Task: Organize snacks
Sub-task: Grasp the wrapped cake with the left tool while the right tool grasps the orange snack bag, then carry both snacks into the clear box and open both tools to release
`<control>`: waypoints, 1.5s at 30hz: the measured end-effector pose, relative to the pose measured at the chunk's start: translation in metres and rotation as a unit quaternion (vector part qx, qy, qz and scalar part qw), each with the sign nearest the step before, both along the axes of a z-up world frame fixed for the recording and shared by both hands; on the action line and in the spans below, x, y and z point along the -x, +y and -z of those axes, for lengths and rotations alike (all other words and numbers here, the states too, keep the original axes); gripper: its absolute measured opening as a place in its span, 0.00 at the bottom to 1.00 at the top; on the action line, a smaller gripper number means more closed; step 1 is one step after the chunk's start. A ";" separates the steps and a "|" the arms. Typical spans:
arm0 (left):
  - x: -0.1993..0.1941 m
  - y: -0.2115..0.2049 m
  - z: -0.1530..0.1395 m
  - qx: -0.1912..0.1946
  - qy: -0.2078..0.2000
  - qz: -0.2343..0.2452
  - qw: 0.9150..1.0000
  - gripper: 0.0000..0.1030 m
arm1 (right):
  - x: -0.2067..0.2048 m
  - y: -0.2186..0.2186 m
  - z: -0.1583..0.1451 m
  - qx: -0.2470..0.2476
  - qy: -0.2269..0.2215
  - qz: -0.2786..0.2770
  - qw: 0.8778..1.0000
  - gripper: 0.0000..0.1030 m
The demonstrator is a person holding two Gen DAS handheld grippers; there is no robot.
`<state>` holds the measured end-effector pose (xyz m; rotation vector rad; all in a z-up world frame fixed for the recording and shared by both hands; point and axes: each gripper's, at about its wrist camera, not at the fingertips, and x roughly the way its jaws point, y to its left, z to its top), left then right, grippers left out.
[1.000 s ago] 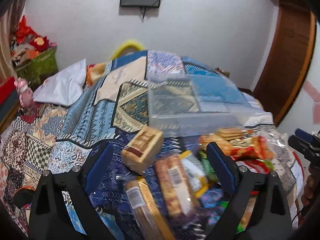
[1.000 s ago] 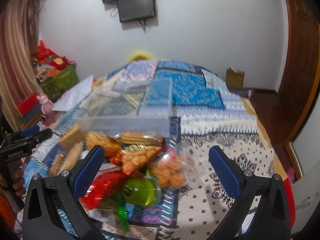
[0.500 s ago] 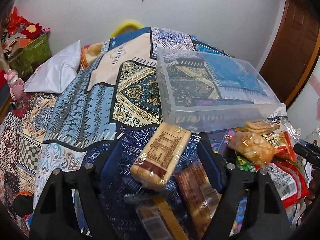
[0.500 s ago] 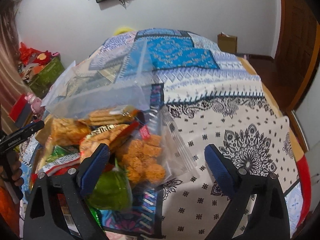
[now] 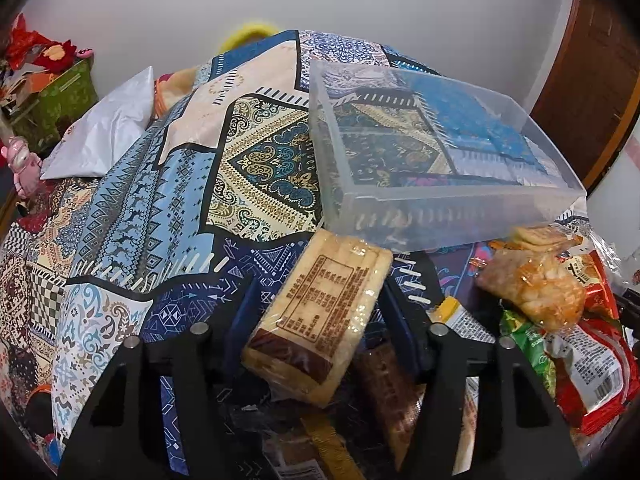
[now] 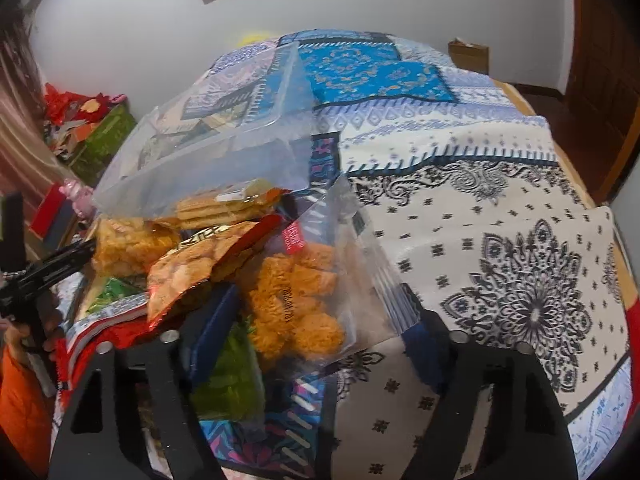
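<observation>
A pile of snack packs lies on a patterned bedspread in front of an empty clear plastic bin (image 5: 440, 152). In the left wrist view my left gripper (image 5: 320, 324) has its blue pads on both sides of a tan wrapped cracker pack (image 5: 320, 320), still open with small gaps. Beside it lie a brown biscuit pack (image 5: 392, 392) and a red bag (image 5: 592, 364). In the right wrist view my right gripper (image 6: 316, 328) is open around a clear bag of orange fried snacks (image 6: 300, 300). The bin (image 6: 224, 136) stands just behind.
Near the right gripper lie a green pack (image 6: 228, 376), a foil bag of crisps (image 6: 192, 268) and a cracker sleeve (image 6: 216, 208). A white pillow (image 5: 104, 128) lies at the left. The bedspread (image 6: 500, 240) spreads to the right. A wooden door (image 5: 592, 72) is at the far right.
Both grippers moved down and forward into the pile. The left jaws narrowed around the tan cracker pack. The right jaws narrowed around the bag of orange fried snacks.
</observation>
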<state>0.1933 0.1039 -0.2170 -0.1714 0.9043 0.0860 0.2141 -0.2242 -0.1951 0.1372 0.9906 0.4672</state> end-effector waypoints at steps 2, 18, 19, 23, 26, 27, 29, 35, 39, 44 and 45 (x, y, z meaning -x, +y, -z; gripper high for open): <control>0.003 0.000 0.000 0.000 -0.002 -0.001 1.000 0.50 | 0.000 0.000 0.000 -0.014 0.004 -0.009 1.000 0.59; 0.040 0.004 -0.029 -0.014 -0.040 -0.025 0.999 0.35 | 0.015 0.001 -0.025 0.022 -0.053 0.009 0.998 0.31; 0.043 0.004 -0.032 -0.014 -0.044 -0.024 0.999 0.35 | 0.015 -0.001 -0.028 0.023 -0.057 0.013 0.998 0.30; 0.050 -0.001 -0.051 -0.016 -0.065 -0.022 0.997 0.35 | 0.015 -0.007 -0.040 0.025 -0.075 0.026 0.997 0.30; 0.052 -0.004 -0.065 -0.018 -0.082 -0.022 0.996 0.35 | 0.016 -0.009 -0.050 0.023 -0.089 0.029 0.995 0.27; 0.053 -0.005 -0.070 -0.017 -0.088 -0.021 0.996 0.35 | 0.016 -0.010 -0.053 0.019 -0.092 0.030 0.995 0.27; 0.054 -0.008 -0.078 -0.015 -0.099 -0.021 0.995 0.35 | 0.016 -0.009 -0.061 0.014 -0.103 0.029 0.994 0.26; 0.052 -0.014 -0.103 -0.010 -0.127 -0.014 0.992 0.35 | 0.012 0.003 -0.082 0.001 -0.133 0.020 0.991 0.23; 0.045 -0.014 -0.114 0.000 -0.139 -0.011 0.990 0.35 | 0.008 0.015 -0.098 -0.011 -0.157 0.009 0.987 0.23; 0.033 -0.016 -0.122 0.001 -0.148 -0.008 0.989 0.35 | -0.003 0.030 -0.112 -0.027 -0.179 -0.003 0.983 0.23; 0.029 -0.017 -0.123 0.001 -0.149 -0.005 0.989 0.35 | -0.006 0.033 -0.113 -0.030 -0.181 -0.005 0.983 0.23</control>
